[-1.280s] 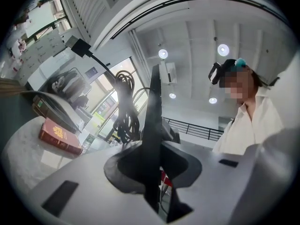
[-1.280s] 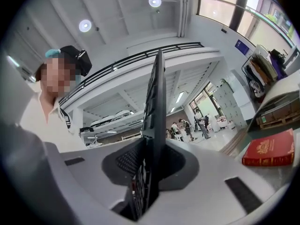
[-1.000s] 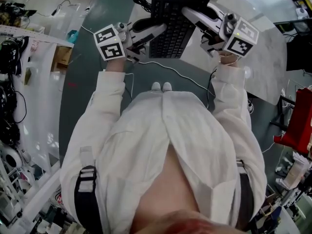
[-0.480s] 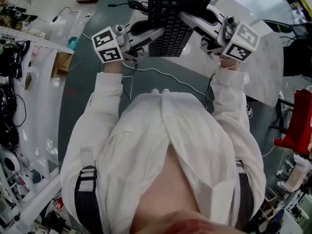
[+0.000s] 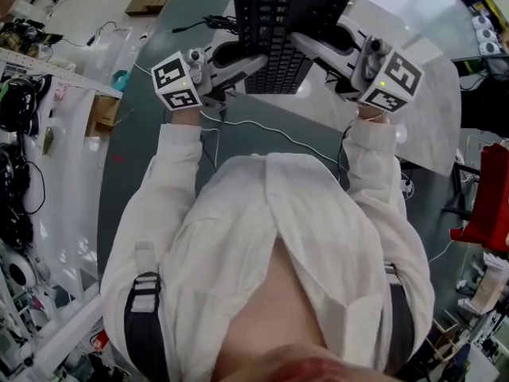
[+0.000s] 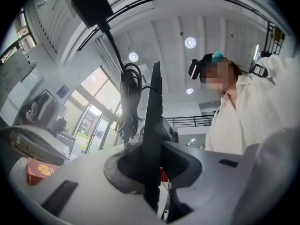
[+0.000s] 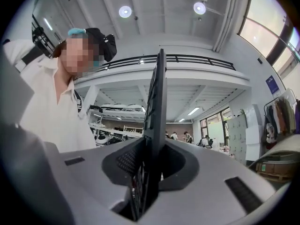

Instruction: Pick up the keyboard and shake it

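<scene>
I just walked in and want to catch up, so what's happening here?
A person in a white shirt is holding a black keyboard up with two handheld grippers. The left gripper is clamped on one side edge and the right gripper on the other. Both gripper views look up towards the ceiling along the keyboard's thin edge. Its bundled cable trails beside it.

The flat black plastic keyboard (image 5: 290, 22) at twelve o'clock shows rows of dark keys. At eleven and one o'clock, the pale grey left gripper (image 5: 253, 56) and right gripper (image 5: 308, 44) each carry a white cube printed with black square markers. The person's long-sleeved shirt (image 5: 270, 229) at six o'clock is plain white, crossed by black straps (image 5: 143, 325), and a bright red object (image 5: 487, 201) shows at three o'clock.
</scene>
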### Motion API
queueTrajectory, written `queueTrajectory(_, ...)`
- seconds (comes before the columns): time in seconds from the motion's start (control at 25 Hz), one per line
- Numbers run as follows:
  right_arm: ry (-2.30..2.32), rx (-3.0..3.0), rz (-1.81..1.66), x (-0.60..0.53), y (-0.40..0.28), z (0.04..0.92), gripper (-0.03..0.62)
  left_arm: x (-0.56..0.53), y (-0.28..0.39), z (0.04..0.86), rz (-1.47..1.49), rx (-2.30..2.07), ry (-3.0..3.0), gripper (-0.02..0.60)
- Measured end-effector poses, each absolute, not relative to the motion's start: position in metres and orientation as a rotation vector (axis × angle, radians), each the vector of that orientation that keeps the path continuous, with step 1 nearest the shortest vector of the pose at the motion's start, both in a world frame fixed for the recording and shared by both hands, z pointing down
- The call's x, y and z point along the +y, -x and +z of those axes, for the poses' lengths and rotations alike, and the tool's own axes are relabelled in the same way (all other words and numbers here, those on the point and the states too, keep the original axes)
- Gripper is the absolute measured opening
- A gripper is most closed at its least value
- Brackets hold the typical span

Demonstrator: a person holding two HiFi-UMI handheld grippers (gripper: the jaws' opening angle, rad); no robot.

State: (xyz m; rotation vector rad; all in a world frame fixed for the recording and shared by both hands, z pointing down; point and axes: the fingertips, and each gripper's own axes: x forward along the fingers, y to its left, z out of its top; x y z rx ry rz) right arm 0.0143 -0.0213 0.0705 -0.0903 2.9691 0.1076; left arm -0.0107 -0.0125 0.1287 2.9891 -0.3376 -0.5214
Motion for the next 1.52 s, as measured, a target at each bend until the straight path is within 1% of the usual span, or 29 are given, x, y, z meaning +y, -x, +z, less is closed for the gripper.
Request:
queueTrajectory(0.4, 0.076, 2.954, 0.157, -0.020, -0.016, 0.070, 0.104, -0.014, 0.009, 0.130, -0.559, -0.323, -2.987, 0.092)
queueTrajectory(1.24, 0.108, 2.990, 0.072, -0.027, -0.016, 0.082, 0.104, -0.017, 0.008, 0.141, -0.552, -0.329, -2.931, 0.092)
queueTrajectory(1.52, 0.146, 3.008, -0.008, -0.036, -0.011, 0.092, 0.104, -0.023, 0.014, 0.150, -0.532, -0.333, -2.896, 0.092)
